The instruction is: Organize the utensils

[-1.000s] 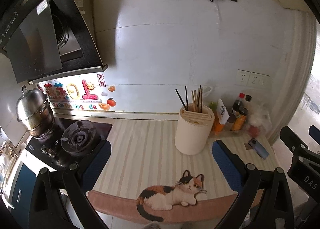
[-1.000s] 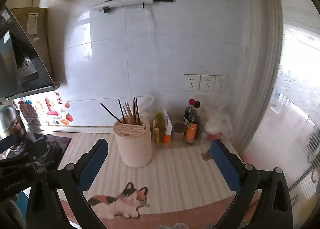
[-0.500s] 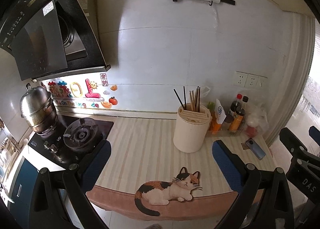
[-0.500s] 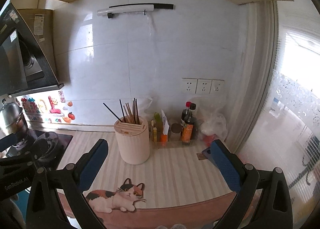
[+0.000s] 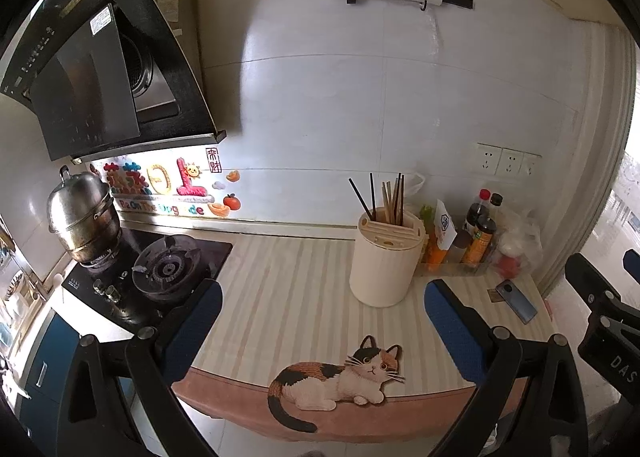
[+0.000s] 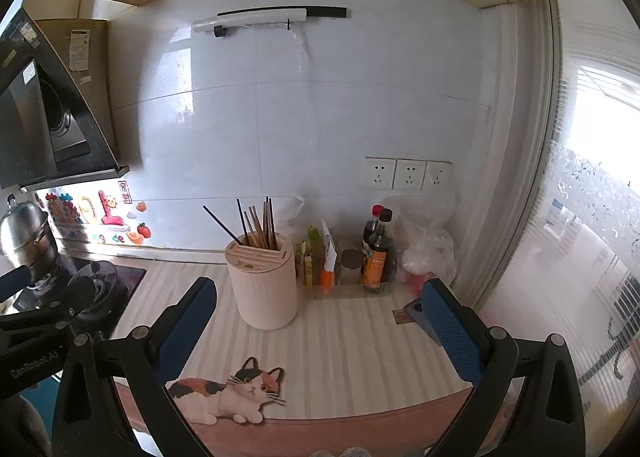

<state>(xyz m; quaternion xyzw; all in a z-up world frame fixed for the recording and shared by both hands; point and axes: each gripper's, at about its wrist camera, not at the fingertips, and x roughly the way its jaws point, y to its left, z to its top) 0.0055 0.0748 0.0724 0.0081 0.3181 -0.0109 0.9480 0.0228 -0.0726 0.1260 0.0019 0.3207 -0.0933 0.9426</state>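
Note:
A cream utensil holder stands on the striped counter mat, with several chopsticks sticking up from its slots. My left gripper hangs open in front of the counter edge, well short of the holder, nothing between its blue pads. My right gripper is open too, equally far back and holding nothing. The right gripper's black frame shows at the right edge of the left wrist view; the left one shows at the left of the right wrist view.
A gas hob with a steel steamer pot sits left, under a black range hood. Sauce bottles, a plastic bag and a phone stand right of the holder. The mat carries a cat picture.
Both cameras have drawn back and risen: the holder and counter look smaller and lower, and more wall and cabinet underside show. Both grippers stay open.

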